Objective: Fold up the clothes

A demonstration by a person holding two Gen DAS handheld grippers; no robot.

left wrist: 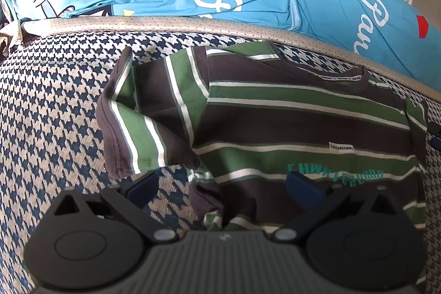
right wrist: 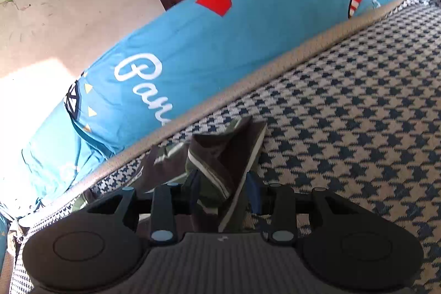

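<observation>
Right gripper pinches the striped T-shirt at its sleeve edge; left gripper hovers open above the hem, collar toward the bed's far edge.

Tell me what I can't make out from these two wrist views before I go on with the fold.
- Left wrist view: the striped shirt's lower hem, hidden behind the open left gripper.
- Left wrist view: its small white label, too small to read.
- Right wrist view: most of the shirt, hidden behind the right gripper, shut on a blurred bunched edge.
- Blue printed bedding: lettering cut off behind the houndstooth surface.
</observation>
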